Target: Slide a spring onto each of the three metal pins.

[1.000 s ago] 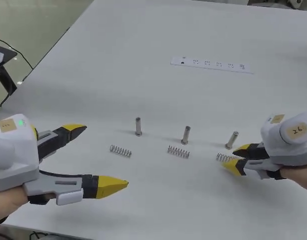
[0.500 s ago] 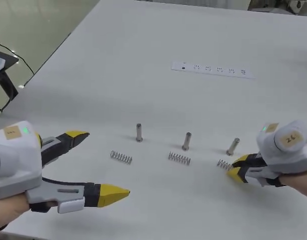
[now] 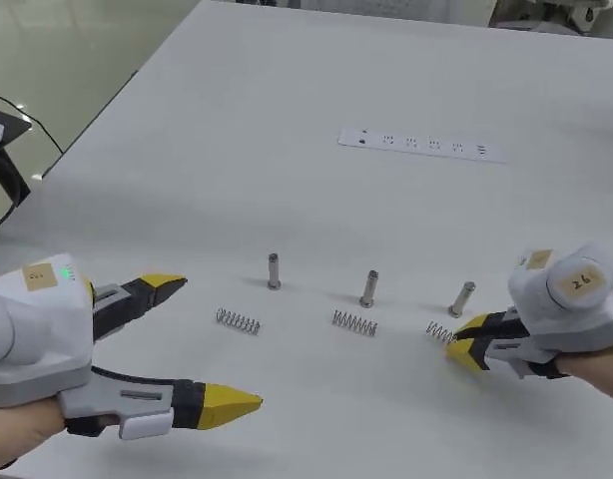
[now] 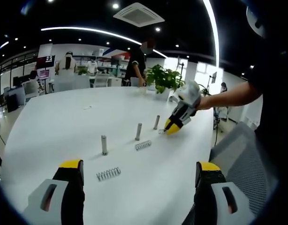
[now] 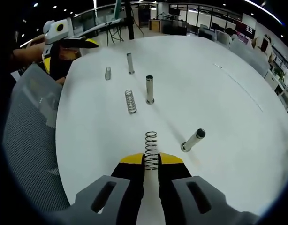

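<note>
The right gripper's (image 5: 151, 160) jaws pinch one end of a spring (image 5: 151, 143), its coils jutting ahead; the left gripper's (image 4: 139, 165) jaws stand wide apart.

Showing off white, blocky shells on the left gripper (image 3: 220, 342) and the right gripper (image 3: 454, 339). Running grey arms out through black sections, finishing in pointed yellow fingertips (image 3: 232, 401). Flashing a small green light (image 3: 63, 270) at one o'clock on the left shell, just beside a tan square sticker (image 3: 39, 276). Carrying a round tan label (image 3: 583, 282) marked 26 on the right shell, with another tan square at ten o'clock from it. Revealing oval slots (image 5: 104, 192) in the grey arms. Wearing a dark top (image 4: 270, 70).
</note>
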